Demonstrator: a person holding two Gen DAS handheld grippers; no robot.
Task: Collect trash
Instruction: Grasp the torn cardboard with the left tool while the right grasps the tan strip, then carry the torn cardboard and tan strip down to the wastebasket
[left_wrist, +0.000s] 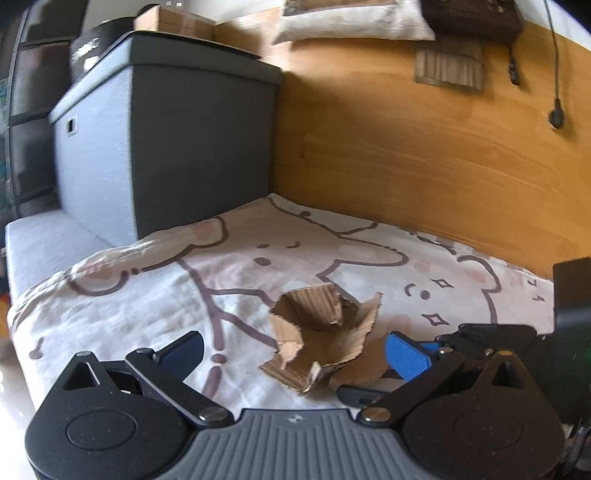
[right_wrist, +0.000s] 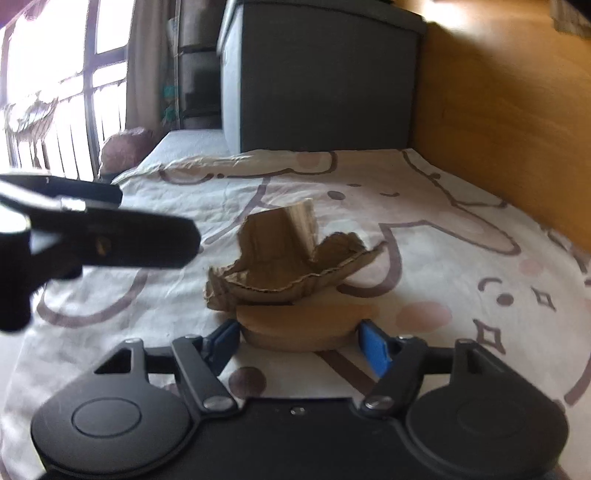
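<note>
Closest in, the right gripper (right_wrist: 301, 341), black with blue finger pads, has its jaws set on either side of a rounded, smooth piece of tan cardboard (right_wrist: 295, 328) lying on the bed; the pads sit right at its two edges and appear to press on it, though the contact itself is hard to make out. Resting on top of that piece, just beyond the fingertips, is a torn, crumpled scrap of brown corrugated cardboard (right_wrist: 284, 266), its ragged edges curling upward. The left gripper (left_wrist: 295, 350), black with a grey ribbed body and blue pads, hangs with its jaws spread wide and nothing between the pads; the torn scrap (left_wrist: 321, 332) sits just ahead of it, in the gap between its fingers but apart from both. In the right wrist view the left gripper (right_wrist: 110, 236) appears from the side as a dark, blurred shape to the left of the scrap. Both pieces lie on a white bedsheet printed with brown cartoon outlines and pink dots (left_wrist: 147, 280). Farther back, a dark grey fabric storage box (left_wrist: 184, 140) stands at the far end of the bed, touching an orange-brown wooden panel (left_wrist: 424, 147) that runs along the bed's side. Beyond, a bright barred window (right_wrist: 55, 92) shows in the right wrist view.
</note>
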